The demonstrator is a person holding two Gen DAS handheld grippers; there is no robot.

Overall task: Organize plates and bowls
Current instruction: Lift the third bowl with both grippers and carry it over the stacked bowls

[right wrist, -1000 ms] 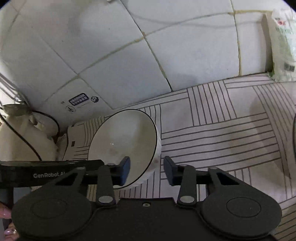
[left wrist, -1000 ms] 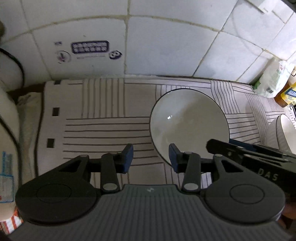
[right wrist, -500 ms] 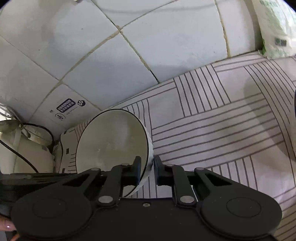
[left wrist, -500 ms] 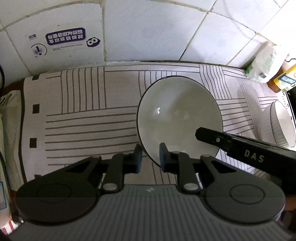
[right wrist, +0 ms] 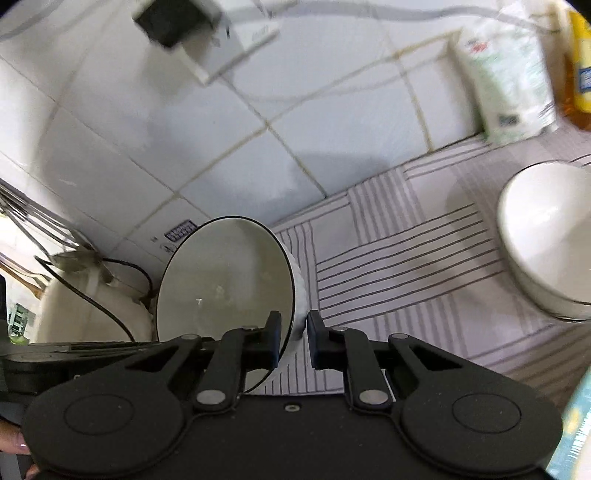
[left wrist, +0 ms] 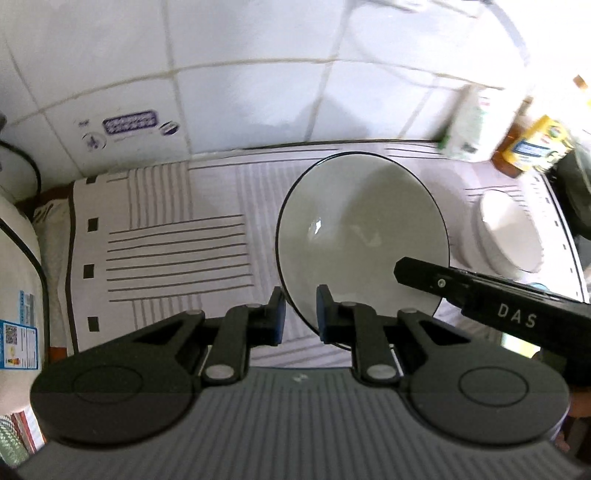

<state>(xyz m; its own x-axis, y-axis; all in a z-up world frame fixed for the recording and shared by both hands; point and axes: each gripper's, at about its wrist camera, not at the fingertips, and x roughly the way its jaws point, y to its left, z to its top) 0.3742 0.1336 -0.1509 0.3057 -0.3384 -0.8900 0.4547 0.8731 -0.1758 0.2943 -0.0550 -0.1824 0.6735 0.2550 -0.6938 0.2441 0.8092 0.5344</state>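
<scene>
A white bowl with a thin black rim (left wrist: 362, 236) hangs tilted above the striped mat (left wrist: 166, 251), held from two sides. My left gripper (left wrist: 301, 314) is shut on its near rim, one pad inside and one outside. In the right wrist view the same bowl (right wrist: 225, 280) stands on edge, and my right gripper (right wrist: 293, 339) is shut on its rim and ribbed wall. The right gripper's black body (left wrist: 498, 314) crosses the bowl's right side. A second white bowl (left wrist: 509, 232) (right wrist: 546, 236) rests on the mat to the right.
The tiled wall (left wrist: 240, 92) runs close behind the mat. A white bag (right wrist: 509, 74) and a yellow-labelled bottle (left wrist: 532, 147) stand at the back right. A white appliance with a black cord (right wrist: 85, 306) is at the left. A plug and socket (right wrist: 184, 26) sit high on the wall.
Both grippers closed on the bowl's rim and lifted it off the mat, tilting it. The view has shifted right, and the second bowl now shows in full.
</scene>
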